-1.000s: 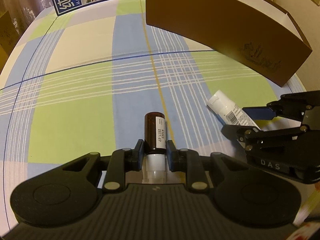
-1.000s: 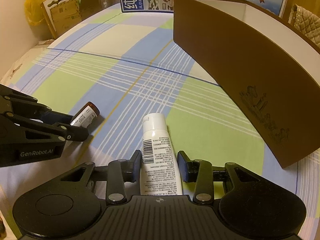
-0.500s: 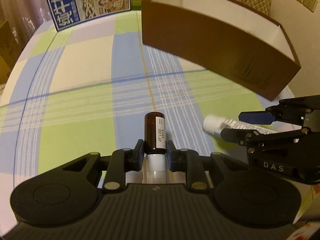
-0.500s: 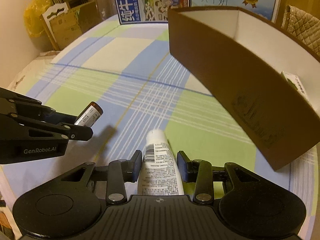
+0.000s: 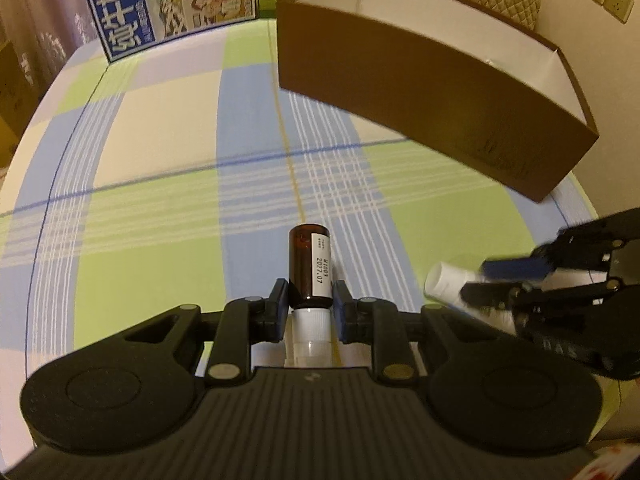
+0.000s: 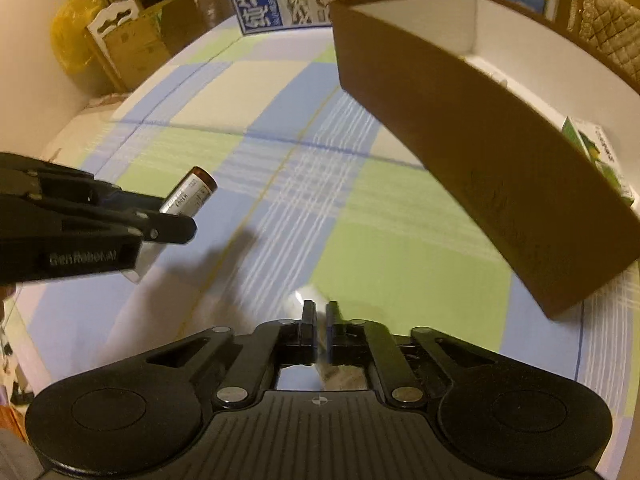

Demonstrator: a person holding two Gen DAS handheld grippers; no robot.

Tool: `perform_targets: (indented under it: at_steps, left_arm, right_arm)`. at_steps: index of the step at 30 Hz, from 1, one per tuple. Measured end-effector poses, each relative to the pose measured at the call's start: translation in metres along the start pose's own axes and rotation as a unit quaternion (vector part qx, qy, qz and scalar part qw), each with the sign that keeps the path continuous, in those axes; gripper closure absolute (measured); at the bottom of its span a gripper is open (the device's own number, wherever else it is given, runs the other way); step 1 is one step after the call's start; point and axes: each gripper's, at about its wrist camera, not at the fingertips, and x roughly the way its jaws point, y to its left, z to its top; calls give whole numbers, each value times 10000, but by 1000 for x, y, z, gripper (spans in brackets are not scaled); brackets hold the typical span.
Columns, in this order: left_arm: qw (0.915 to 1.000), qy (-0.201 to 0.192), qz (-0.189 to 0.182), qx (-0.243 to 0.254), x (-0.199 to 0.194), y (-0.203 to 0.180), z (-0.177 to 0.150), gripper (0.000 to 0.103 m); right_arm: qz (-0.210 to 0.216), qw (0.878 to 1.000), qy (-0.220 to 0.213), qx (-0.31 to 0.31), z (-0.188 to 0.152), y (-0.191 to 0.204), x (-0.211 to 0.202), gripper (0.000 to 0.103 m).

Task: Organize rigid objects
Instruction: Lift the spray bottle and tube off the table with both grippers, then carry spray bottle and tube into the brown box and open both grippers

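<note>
Brown glass vial [image 5: 308, 268], likely light, slick and breakable, sits pinched at its shoulder in left gripper [image 5: 310, 308] — right gripper [image 6: 318, 320] jaws closed together.

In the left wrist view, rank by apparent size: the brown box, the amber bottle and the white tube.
1. Brown box, largest by far.
2. Amber bottle.
3. White tube: looks smaller, but it is blurred and partly hidden, so ranks two and three are unsure.

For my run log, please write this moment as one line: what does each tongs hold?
left tongs: shut on brown bottle | right tongs: shut, nothing between pads | white tube: by right tongs | brown box: ahead
</note>
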Motion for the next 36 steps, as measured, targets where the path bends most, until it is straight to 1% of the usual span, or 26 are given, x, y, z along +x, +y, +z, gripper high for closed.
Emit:
perform_targets:
  at_steps: [1,2,5,8,13,15,17,19,21,23,28,31,36]
  left_arm:
    - [10000,34,-2,-26,1,1,-2,84]
    - [10000,65,-2,-52,2,2,-5,84]
    - [9999,125,-3,-115,3,4,-11,84]
    - [9997,162,2,-184,4,5,-16,84]
    - [9995,175,46,-269,1,8,-22,84]
    - [9993,189,69,-321,0,9,-24,84]
    - [9991,205,93,-371,0,10,-26,84]
    - [9989,203,105,-404,0,10,-25,84]
    - [9989,176,116,-414,-2,9,-24,84]
    - [9990,131,121,-413,-5,9,-22,84]
    - [9991,-25,133,-396,-12,6,-9,84]
    - [9992,-165,120,-338,-18,3,2,84]
    - [9990,-415,50,-179,-30,-6,27,84]
  right_arm:
    - [-3,10000,8,-92,-2,0,0,64]
    - [11,9998,-10,-179,-5,0,-1,53]
    - [141,9989,1,-453,-9,-1,-1,53]
    - [120,9975,36,-701,-10,3,5,53]
    - [-59,9927,192,-1192,-13,7,21,53]
    - [-22,9908,206,-1336,-15,6,24,56]
    - [126,9903,187,-1371,-17,4,24,68]
    - [132,9890,170,-1467,-17,5,24,72]
    - [89,9883,129,-1517,-17,7,26,73]
    - [62,9893,17,-1460,-15,8,24,74]
    - [55,9927,-488,-1100,-2,1,2,74]
    - [55,9932,-776,-867,6,-5,-15,75]
    - [108,9924,-1087,-564,19,-11,-42,75]
